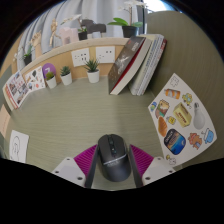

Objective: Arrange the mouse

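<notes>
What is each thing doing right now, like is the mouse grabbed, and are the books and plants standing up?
Mouse: between the fingers, pads at both its sides, looks gripped.
Gripper: shut on the mouse.
Books: leaning against the wall, tilted.
Potted plants: upright by the wall.
Picture card: lying flat on the table.

1 mouse [113, 157]; 3 potted plants [92, 70]; 2 leaning books [138, 62]; 1 picture card [181, 113].

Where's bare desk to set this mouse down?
The mouse sits between the gripper fingers. Bare desk lies just ahead, bordered by the potted plants, leaning books and picture card. The back wall is crowded.
</notes>
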{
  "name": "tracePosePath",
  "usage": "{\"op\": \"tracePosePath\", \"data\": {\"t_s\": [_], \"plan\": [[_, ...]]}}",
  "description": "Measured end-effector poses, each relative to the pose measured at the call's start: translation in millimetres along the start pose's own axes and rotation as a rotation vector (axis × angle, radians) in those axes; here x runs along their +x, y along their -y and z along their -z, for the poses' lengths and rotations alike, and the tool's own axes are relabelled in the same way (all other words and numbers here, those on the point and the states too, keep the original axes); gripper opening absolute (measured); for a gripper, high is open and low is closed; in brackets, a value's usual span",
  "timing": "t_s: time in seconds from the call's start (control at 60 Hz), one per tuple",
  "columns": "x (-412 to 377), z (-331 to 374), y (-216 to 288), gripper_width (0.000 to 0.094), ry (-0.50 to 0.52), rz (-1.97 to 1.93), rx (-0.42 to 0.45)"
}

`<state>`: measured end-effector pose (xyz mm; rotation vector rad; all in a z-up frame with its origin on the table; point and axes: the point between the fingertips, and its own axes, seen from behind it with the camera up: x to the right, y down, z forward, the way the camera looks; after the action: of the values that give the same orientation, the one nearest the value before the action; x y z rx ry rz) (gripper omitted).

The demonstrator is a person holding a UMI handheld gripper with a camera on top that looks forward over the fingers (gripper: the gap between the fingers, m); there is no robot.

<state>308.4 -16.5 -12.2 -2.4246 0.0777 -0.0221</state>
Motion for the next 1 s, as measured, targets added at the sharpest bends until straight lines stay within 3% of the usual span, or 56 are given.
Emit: {"op": "tracePosePath", "data": {"t_s": [0.083,0.267,0.45,0.583,0.783,0.9,1.0], "plan": [[-1,-2,1,0.0491,0.000,-0.006,-0.006],[1,-4,1,0.0429,-0.029,-0.016,-0.029],[3,-5,0,0.0307,-0.070,-0.053,-0.093],[6,1,5,0.0306,-0.118,-0.089,-0.125],[-47,94,101,0.0309,-0.189,-0.126,0.112],[-125,160,149,0.0307,-0.165,-0.125,0.252],[-204,191,167,0.0307,-0.115,-0.090,0.311]]}}
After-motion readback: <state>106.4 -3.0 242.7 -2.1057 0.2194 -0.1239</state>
